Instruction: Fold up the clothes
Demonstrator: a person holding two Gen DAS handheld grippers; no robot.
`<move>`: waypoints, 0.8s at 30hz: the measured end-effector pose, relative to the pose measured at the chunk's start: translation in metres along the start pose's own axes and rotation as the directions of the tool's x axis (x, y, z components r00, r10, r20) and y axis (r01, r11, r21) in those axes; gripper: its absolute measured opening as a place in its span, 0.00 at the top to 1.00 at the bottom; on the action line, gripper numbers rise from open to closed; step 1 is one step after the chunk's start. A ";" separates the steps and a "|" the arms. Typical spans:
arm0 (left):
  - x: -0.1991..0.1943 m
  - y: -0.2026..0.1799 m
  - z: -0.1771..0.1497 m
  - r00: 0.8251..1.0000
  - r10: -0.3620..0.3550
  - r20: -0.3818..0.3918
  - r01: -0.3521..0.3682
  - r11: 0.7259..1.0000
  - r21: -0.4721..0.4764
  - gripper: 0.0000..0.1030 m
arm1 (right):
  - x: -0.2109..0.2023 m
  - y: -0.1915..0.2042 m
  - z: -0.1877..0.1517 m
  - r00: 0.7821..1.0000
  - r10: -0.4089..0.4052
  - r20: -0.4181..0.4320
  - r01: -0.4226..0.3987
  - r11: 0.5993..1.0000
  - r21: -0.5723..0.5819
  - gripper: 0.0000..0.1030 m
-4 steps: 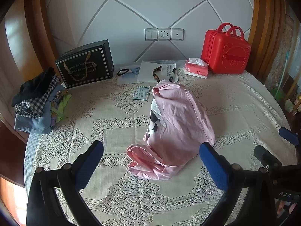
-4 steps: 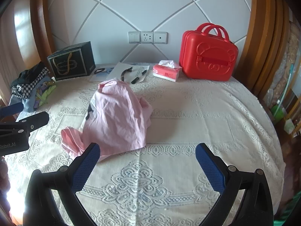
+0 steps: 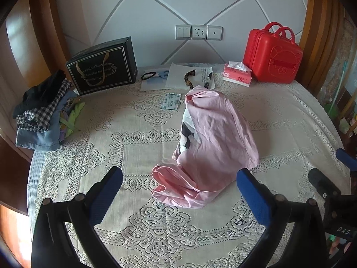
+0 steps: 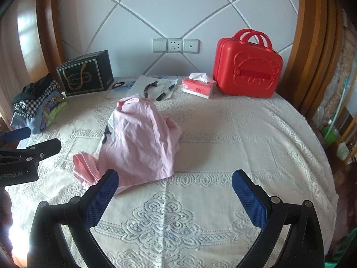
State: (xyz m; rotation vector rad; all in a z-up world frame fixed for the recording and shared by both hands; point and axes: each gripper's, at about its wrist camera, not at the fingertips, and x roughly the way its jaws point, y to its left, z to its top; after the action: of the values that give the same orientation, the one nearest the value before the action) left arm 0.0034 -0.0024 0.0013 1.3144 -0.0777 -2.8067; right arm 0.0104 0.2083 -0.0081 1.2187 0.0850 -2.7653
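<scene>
Both grippers, left (image 3: 179,188) and right (image 4: 175,186), gape wide, empty. Shirt (image 3: 209,147) lies bunched at 12 o'clock; a pinch may catch the lace cloth (image 3: 138,151) too.

home – bedroom | lace bedspread (image 4: 223,156) | padded headboard wall (image 4: 178,11) – clothes pile (image 3: 42,116)

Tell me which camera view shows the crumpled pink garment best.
The left wrist view: the crumpled pink cotton garment lies centred and unobstructed between the open left gripper fingers. In the right wrist view, it sits off to the left, its near edge hidden behind a finger.
</scene>
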 end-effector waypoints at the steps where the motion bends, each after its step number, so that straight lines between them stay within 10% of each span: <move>1: 0.004 -0.001 -0.002 1.000 0.002 -0.016 -0.002 1.000 -0.003 0.00 | 0.000 0.000 0.000 1.000 -0.002 -0.001 0.002 1.000 -0.001 0.00; 24: 0.025 0.028 -0.001 0.995 -0.035 -0.093 0.029 0.998 -0.063 0.00 | 0.006 0.006 0.009 1.000 -0.014 -0.025 0.015 1.000 0.013 0.00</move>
State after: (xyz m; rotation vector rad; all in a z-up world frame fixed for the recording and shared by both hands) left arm -0.0115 -0.0316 -0.0165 1.4436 0.0337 -2.7440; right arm 0.0002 0.2012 -0.0068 1.2615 0.0779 -2.7676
